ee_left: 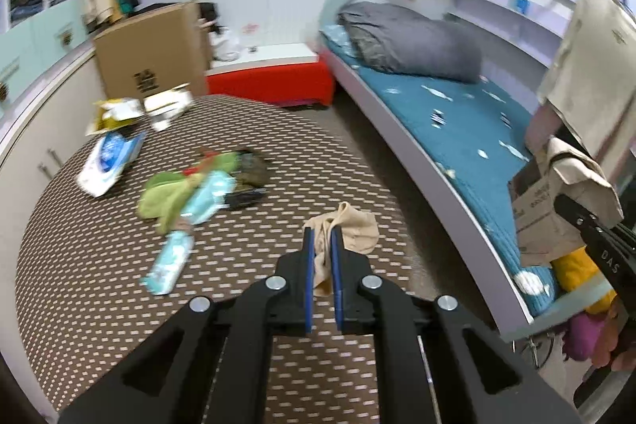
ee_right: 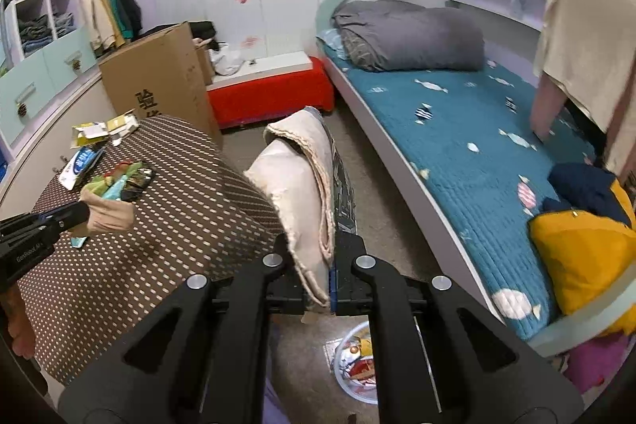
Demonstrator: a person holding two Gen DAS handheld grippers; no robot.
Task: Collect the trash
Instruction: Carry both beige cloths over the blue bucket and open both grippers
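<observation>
Left wrist view: left gripper (ee_left: 322, 253) is pinching a crumpled beige stocking (ee_left: 349, 229) above the brown dotted table (ee_left: 99, 285), wrappers (ee_left: 198, 197) scattered beyond. Right wrist view: right gripper (ee_right: 318, 265) is clamped on a folded cream bag (ee_right: 302, 193), trash bin (ee_right: 353, 364) on the floor below.

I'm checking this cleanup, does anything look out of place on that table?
Yes. Wrappers and packets lie strewn over the dotted table, with a green cloth crumpled among them. The left gripper pinches a beige sock, which seems odd for trash.
</observation>
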